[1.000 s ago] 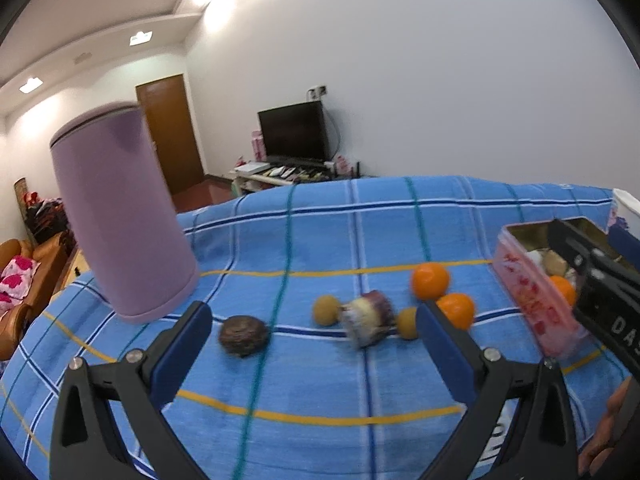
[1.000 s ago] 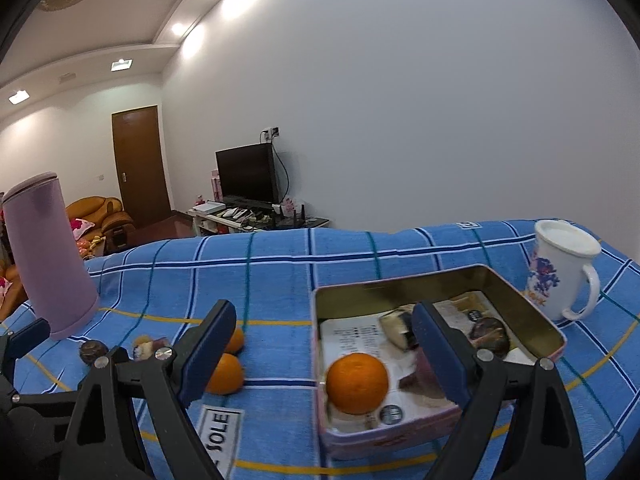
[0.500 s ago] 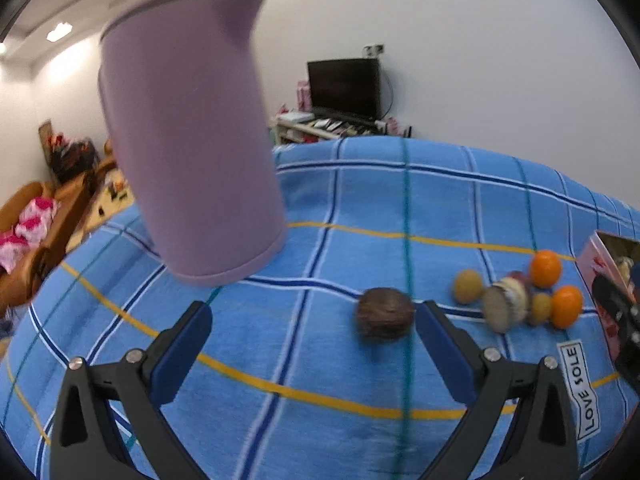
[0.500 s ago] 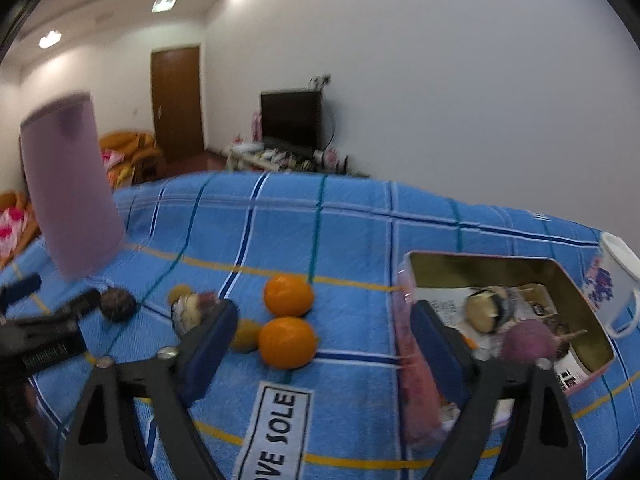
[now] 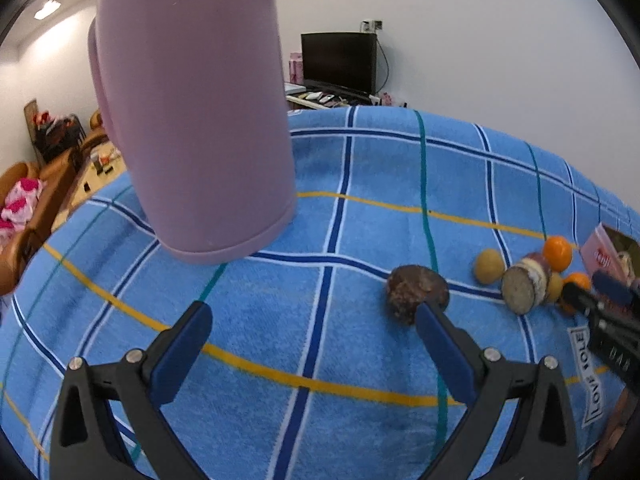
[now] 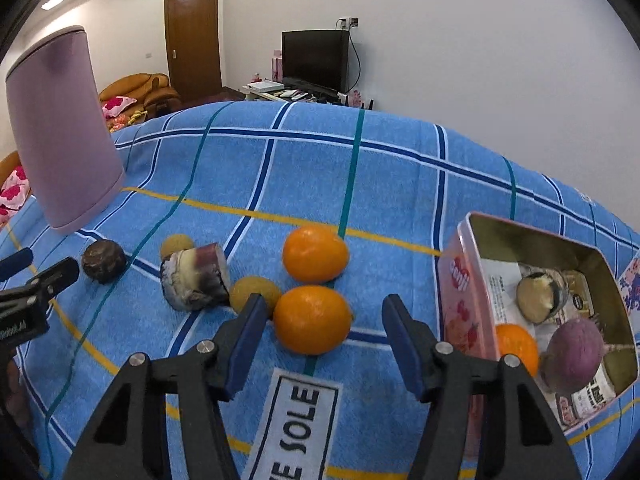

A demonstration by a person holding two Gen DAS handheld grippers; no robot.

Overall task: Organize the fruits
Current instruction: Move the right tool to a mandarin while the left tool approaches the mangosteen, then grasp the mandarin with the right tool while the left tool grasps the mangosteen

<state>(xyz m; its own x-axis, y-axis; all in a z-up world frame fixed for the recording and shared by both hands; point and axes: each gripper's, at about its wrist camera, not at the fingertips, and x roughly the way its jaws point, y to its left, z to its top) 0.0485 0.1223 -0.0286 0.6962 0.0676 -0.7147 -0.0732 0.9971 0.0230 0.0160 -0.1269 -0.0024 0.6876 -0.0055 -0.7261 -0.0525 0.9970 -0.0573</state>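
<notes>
My right gripper (image 6: 325, 306) points down at the blue checked cloth, jaws closing around the near orange (image 6: 312, 320). A gap still shows on each side, so the pads are not pressing on it. Behind it lie a second orange (image 6: 314, 254), two small yellow fruits (image 6: 254, 294), a cut purple-and-white piece (image 6: 194, 280) and a dark brown round fruit (image 6: 103, 266). The pink tin (image 6: 460, 292) to the right holds an orange, a purple fruit and a cut piece. My left gripper (image 5: 310, 320) is open and empty, with the dark brown fruit (image 5: 416, 292) just past its right fingertip.
A tall lilac jug (image 5: 192, 120) stands on the cloth at the far left, close ahead of the left gripper. A patterned mug (image 6: 632, 280) shows at the right edge behind the tin. Past the table's far edge are a TV stand, a door and a sofa.
My right gripper swung left from over the tin to the near orange, and its jaws narrowed. My left gripper swung left, away from the fruit cluster, toward the jug and the dark fruit.
</notes>
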